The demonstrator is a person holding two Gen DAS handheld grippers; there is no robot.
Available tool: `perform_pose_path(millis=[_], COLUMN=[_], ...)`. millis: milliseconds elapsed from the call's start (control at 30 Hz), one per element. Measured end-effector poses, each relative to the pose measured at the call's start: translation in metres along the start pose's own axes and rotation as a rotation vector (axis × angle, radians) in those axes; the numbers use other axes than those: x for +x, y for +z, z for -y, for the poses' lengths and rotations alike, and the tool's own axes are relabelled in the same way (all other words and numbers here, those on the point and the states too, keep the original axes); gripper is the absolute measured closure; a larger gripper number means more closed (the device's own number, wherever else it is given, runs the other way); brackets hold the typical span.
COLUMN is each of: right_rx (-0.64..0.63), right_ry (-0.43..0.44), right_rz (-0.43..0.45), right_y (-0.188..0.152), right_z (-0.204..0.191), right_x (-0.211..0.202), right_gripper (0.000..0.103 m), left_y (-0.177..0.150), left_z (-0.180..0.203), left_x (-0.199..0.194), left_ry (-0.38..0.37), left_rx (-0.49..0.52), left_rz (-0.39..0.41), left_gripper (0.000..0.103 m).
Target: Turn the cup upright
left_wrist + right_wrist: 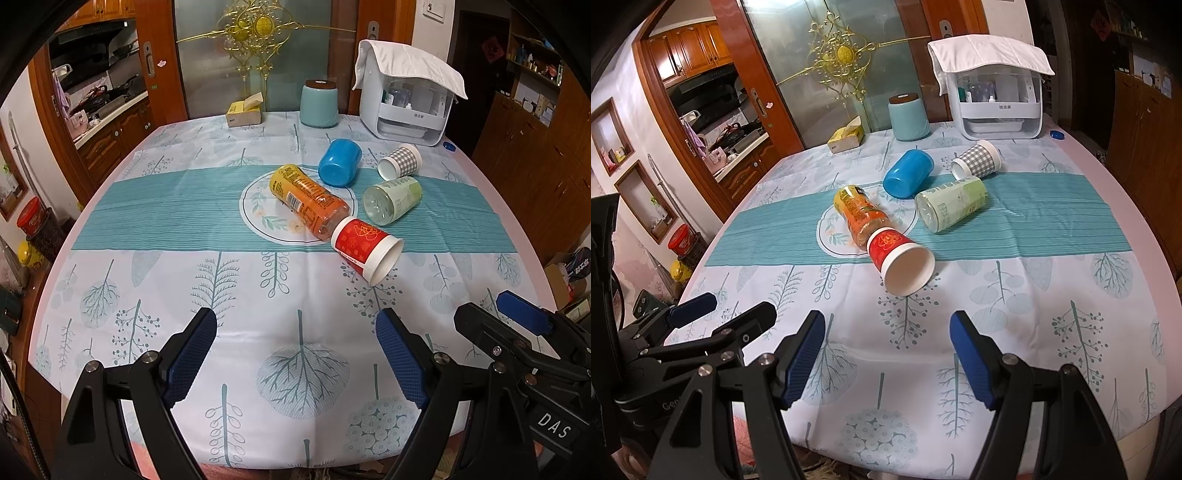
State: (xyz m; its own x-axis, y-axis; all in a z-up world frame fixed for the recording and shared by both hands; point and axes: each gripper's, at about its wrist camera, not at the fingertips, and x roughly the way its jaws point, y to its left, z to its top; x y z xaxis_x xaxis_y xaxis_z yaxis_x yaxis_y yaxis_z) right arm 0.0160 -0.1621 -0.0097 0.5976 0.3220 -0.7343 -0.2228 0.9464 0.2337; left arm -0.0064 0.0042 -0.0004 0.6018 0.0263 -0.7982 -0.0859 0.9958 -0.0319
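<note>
A red paper cup (364, 249) (899, 254) lies on its side mid-table, its white mouth toward me. A blue plastic cup (340, 161) (908, 174) and a grey checked cup (400, 161) (977, 159) also lie on their sides farther back. My left gripper (297, 350) is open and empty over the near table edge, well short of the red cup. My right gripper (886, 350) is open and empty too, just in front of the red cup's mouth. The right gripper also shows in the left wrist view (491, 314).
An orange bottle (308, 205) and a pale green bottle (391, 199) lie beside the cups. At the back stand a teal canister (319, 103), a tissue box (244, 112) and a white appliance (406, 99) under a cloth. The tablecloth (147, 206) covers a round table.
</note>
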Motion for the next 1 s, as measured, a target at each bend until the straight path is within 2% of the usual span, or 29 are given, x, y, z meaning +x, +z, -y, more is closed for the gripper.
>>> perform_pose_path(millis=[500,733,1000], right_rx=[0.004,0.006,0.021], right_ry=[0.002,0.000,0.001], right_rz=[0.002,0.002,-0.015], right_y=[0.000,-0.001,-0.002], right_z=[-0.001,0.000,0.003], right_x=[-0.003,-0.004,0.004], right_gripper=[0.032,0.032,0.032], left_y=[0.005,0.005,0.009], left_z=[0.003,0.002,0.005], left_x=[0.000,0.010,0.022], left_ry=[0.001,-0.028,-0.031], left_rx=[0.000,-0.011,0.035], left_rz=[-0.006,-0.031,-0.023], left_gripper=[0.017,0.017,0.017])
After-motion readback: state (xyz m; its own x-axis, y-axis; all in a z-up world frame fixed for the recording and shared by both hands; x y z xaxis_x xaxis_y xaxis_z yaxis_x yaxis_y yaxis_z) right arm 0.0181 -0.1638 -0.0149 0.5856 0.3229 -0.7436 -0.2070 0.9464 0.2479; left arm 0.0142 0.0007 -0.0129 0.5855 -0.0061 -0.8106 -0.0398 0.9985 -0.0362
